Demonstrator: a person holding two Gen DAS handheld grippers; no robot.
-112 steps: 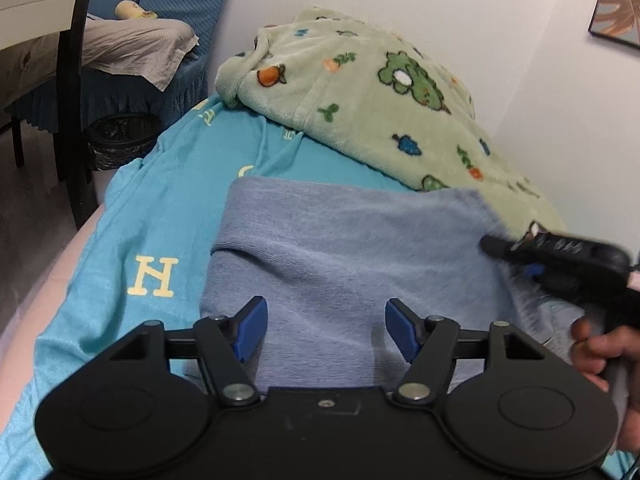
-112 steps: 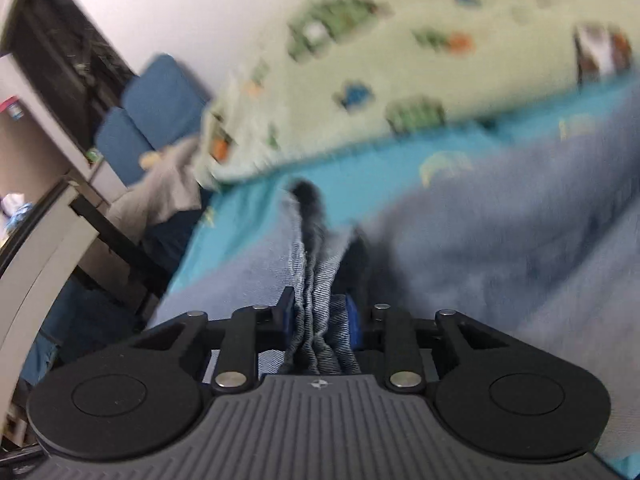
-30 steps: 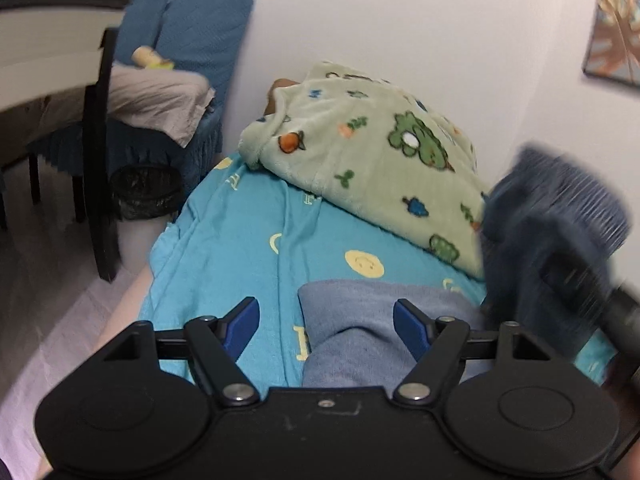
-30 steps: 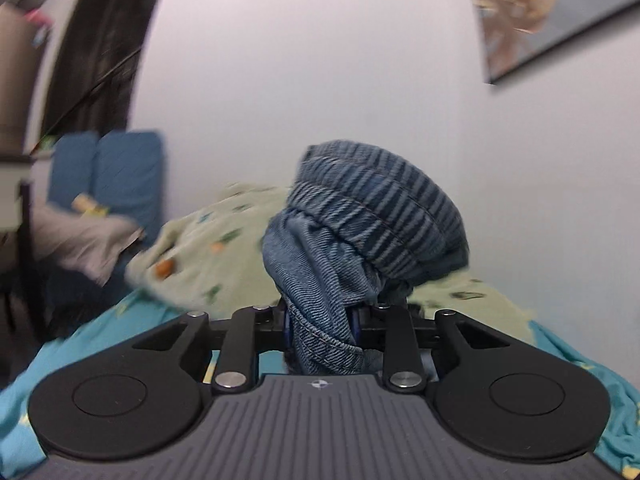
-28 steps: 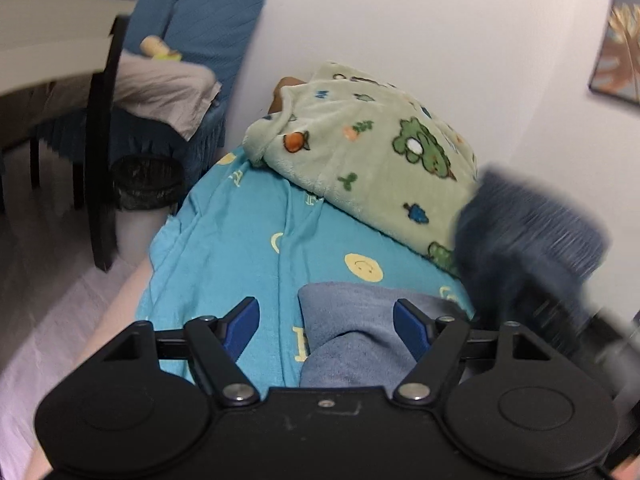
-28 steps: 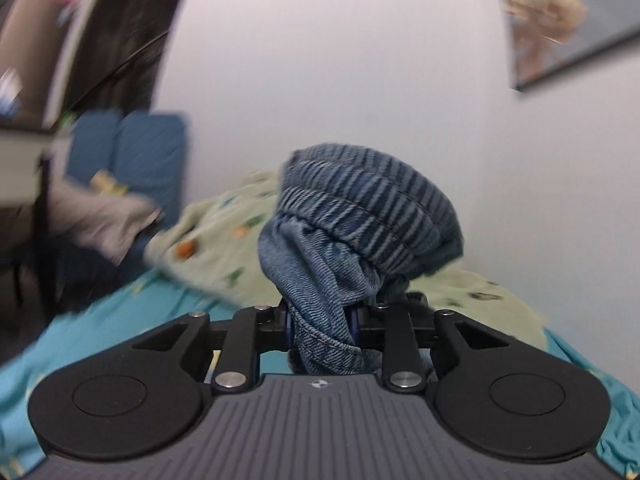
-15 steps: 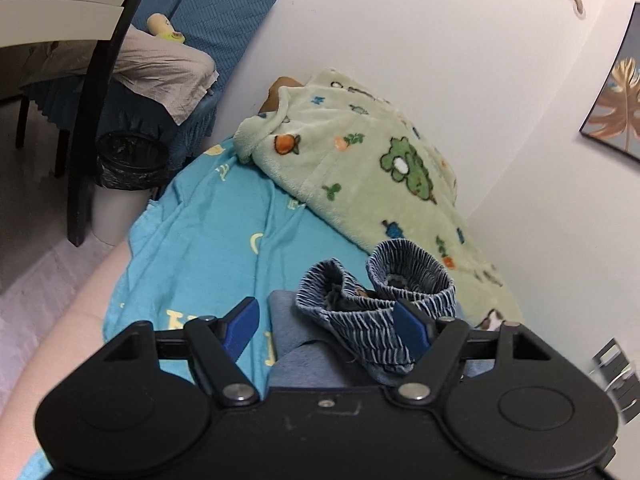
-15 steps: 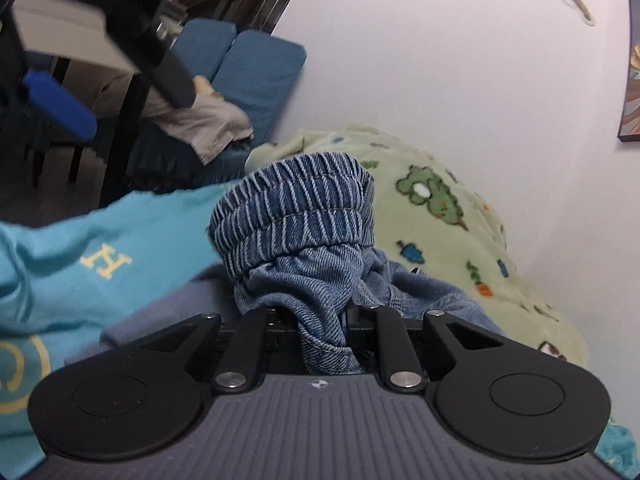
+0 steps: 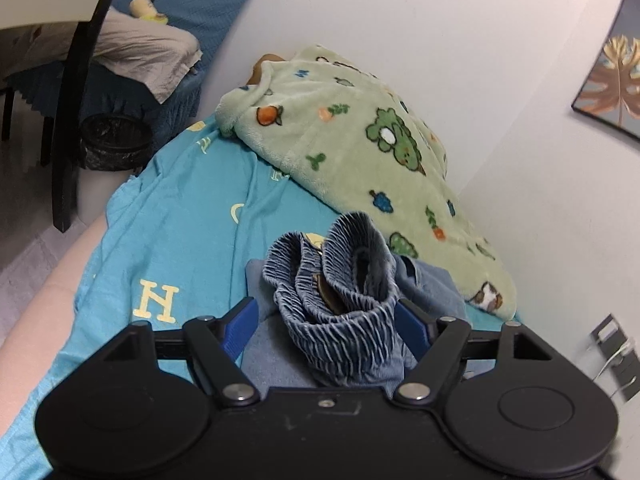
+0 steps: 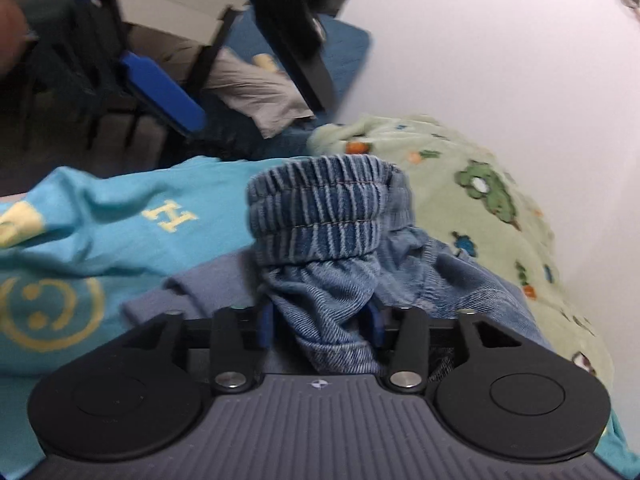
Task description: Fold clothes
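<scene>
A bunched blue denim garment with a ribbed elastic waistband (image 9: 340, 300) lies on top of a folded grey-blue garment (image 9: 272, 356) on the bed. In the left wrist view the heap sits between the fingers of my left gripper (image 9: 326, 326), which is open; its pads stand clear of the cloth. My right gripper (image 10: 320, 324) reaches in from the other side. Its jaws are opening, and the denim (image 10: 328, 216) still lies between the pads. The grey-blue garment (image 10: 200, 284) shows under it. A blue pad (image 10: 160, 92) of the left gripper appears at upper left.
A turquoise sheet (image 9: 180, 240) with yellow letters covers the bed. A green cartoon blanket (image 9: 360, 140) is piled along the white wall. Left of the bed stand a black bin (image 9: 116, 148), a dark table leg (image 9: 68, 120) and a blue chair (image 9: 192, 8) with beige cloth.
The right gripper came down from the air with the denim and set it on the folded grey-blue garment. Its jaws have widened around the cloth. The left gripper has barely moved.
</scene>
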